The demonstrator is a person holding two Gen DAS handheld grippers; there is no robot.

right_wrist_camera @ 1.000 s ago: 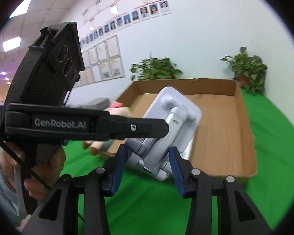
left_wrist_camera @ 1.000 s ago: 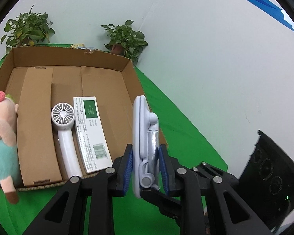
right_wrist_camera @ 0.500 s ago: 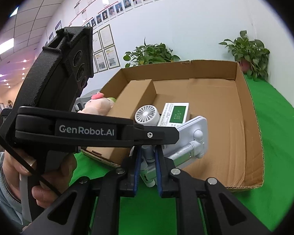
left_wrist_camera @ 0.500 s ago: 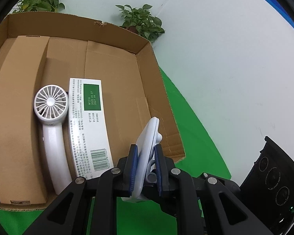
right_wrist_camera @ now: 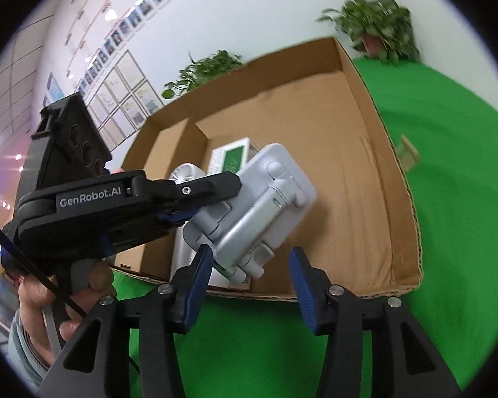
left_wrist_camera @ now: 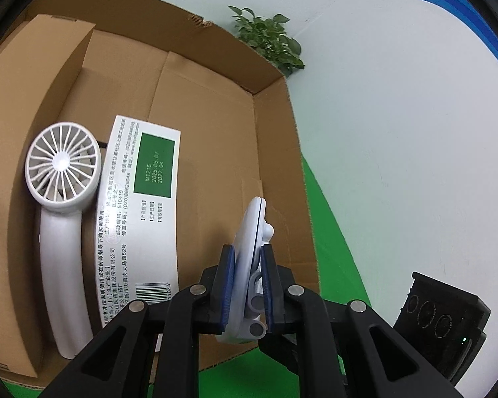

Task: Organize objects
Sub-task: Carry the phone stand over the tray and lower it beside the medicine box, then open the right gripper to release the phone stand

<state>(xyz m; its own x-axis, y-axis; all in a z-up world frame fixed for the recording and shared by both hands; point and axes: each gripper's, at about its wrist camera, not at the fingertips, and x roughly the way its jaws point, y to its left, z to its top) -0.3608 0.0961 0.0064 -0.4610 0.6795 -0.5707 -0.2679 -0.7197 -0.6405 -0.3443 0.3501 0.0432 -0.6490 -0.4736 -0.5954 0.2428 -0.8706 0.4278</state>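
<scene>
My left gripper [left_wrist_camera: 245, 255] is shut on a white folding phone stand [left_wrist_camera: 254, 229], held on edge over the near right part of the open cardboard box [left_wrist_camera: 275, 152]. In the right wrist view the stand [right_wrist_camera: 259, 209] shows flat-on, held by the left gripper [right_wrist_camera: 182, 212]. My right gripper [right_wrist_camera: 249, 258] is open and empty just in front of the box's near wall, jaws wide apart below the stand. A white hand-held fan [left_wrist_camera: 63, 179] and a white-and-green medicine box [left_wrist_camera: 139, 205] lie side by side in the box.
A cardboard divider strip [left_wrist_camera: 33, 126] lies along the box's left part. The box stands on a green cloth [right_wrist_camera: 464, 165] by a white wall. Potted plants [right_wrist_camera: 378, 23] stand behind it. A small cardboard scrap [right_wrist_camera: 408, 156] lies on the cloth right of the box.
My left gripper has carried the stand forward and down into the box. My right gripper has let go of the stand, opened wide and drawn back.
</scene>
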